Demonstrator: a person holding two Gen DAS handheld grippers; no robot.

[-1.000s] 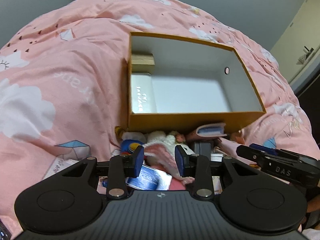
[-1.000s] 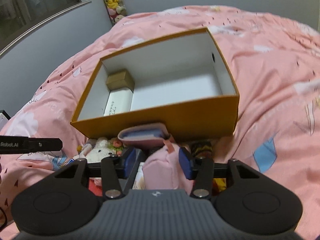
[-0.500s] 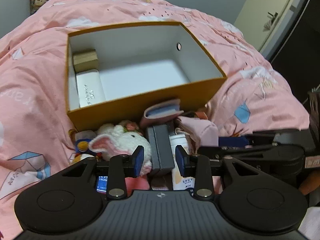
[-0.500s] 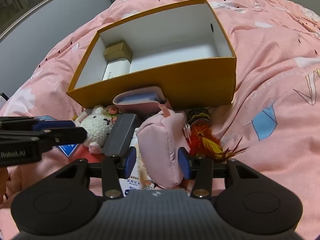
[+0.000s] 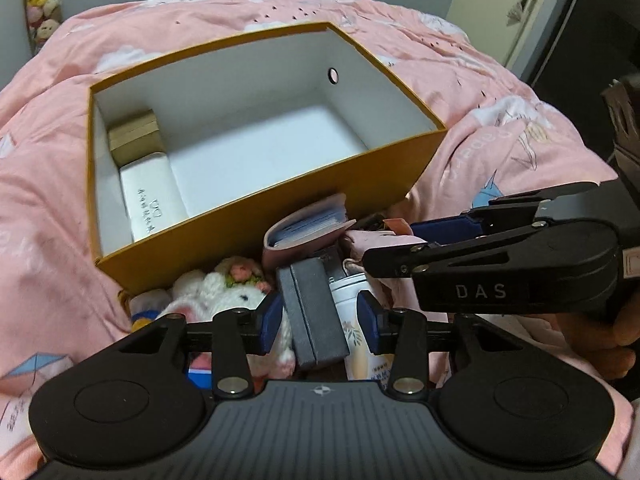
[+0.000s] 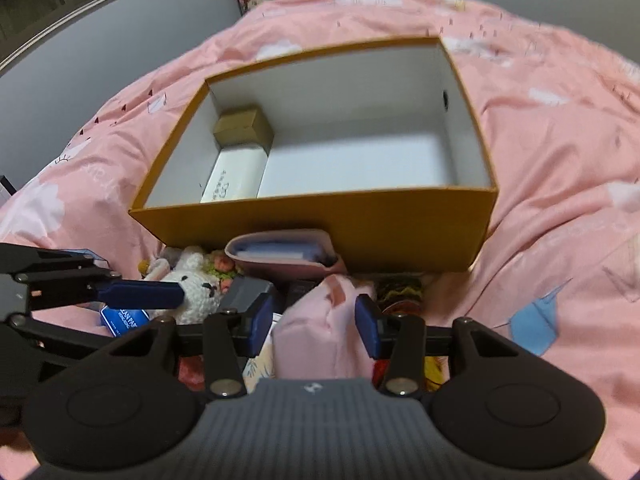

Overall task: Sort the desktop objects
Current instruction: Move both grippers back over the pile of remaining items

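the left gripper (image 5: 319, 317) had its blue-padded fingers spread, one on each side of a dark grey case (image 5: 316, 316) and a white bottle (image 5: 358, 320) that lay between them. whether a pad touched either one could not be told. just left of the left finger lay a white knitted bunny (image 5: 224, 294) with a small flower crown.

the right gripper (image 6: 313, 320) also stood spread, its fingers on either side of a soft pink pouch (image 6: 320, 328). the pads looked close to the pouch's sides, but contact could not be told. in the left wrist view this gripper reached in from the right, side-on, above the pile.

past both tools, a pink card holder (image 5: 308, 232) with blue cards showing leaned against the near wall of an orange box (image 5: 280, 204). the box was open, white inside. in its left end sat a small gold box (image 5: 134, 140) at the back and a white box with print (image 5: 154, 192) in front of it, touching. the rest of the box floor was bare.

right of the pouch, something with red and yellow feathers (image 6: 394, 296) was partly hidden. a blue packet (image 6: 124, 320) lay under the left gripper's finger in the right wrist view.

everything rested on a pink duvet (image 6: 560, 160) printed with clouds and paper boats. plush toys (image 5: 40, 4) were stacked by the grey wall behind.
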